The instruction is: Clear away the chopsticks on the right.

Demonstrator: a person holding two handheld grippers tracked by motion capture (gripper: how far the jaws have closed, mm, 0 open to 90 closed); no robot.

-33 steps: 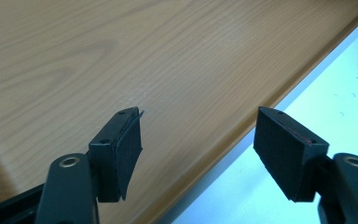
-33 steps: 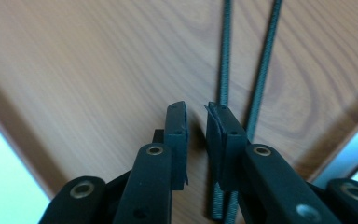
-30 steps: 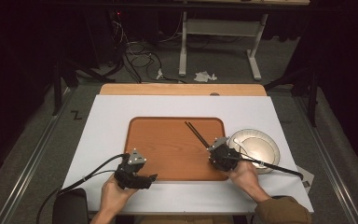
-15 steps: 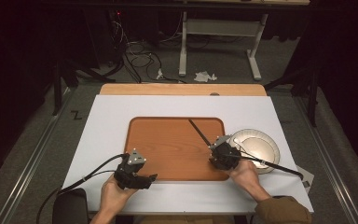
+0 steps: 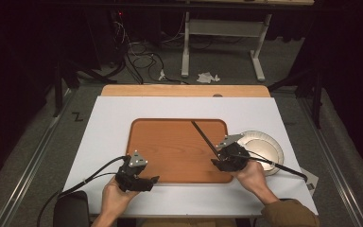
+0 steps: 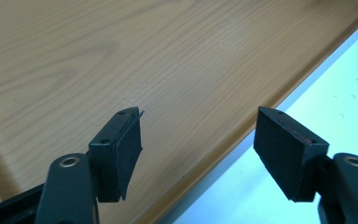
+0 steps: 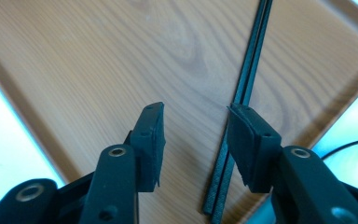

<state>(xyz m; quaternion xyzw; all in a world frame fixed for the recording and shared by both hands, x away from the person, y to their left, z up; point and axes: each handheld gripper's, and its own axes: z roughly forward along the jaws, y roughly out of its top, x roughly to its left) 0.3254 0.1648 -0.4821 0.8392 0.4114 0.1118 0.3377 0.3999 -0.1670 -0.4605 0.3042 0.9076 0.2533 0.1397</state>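
A brown wooden tray [image 5: 170, 146] lies on the white table top [image 5: 108, 123]. Two black chopsticks [image 5: 203, 137] lie side by side on the tray's right half, slanting toward its front right corner. My right gripper [image 5: 217, 160] stands open over their near ends; in the right gripper view the chopsticks [image 7: 254, 60] run under the right jaw of this gripper [image 7: 196, 109], with bare tray [image 7: 98, 60] between the jaws. My left gripper [image 5: 152, 179] rests open at the tray's front left edge. The left gripper view shows that gripper [image 6: 198, 116] with nothing between its fingers, over the tray rim [image 6: 242, 140].
A white round plate [image 5: 267, 142] sits just right of the tray, with the right gripper's cable [image 5: 274, 164] across it. A dark pad [image 5: 71, 210] lies at the table's front left corner. Table legs and loose cables stand on the floor beyond the far edge.
My right gripper and the chopsticks have shifted slightly to the right on the tray. The left gripper has stayed where it was.
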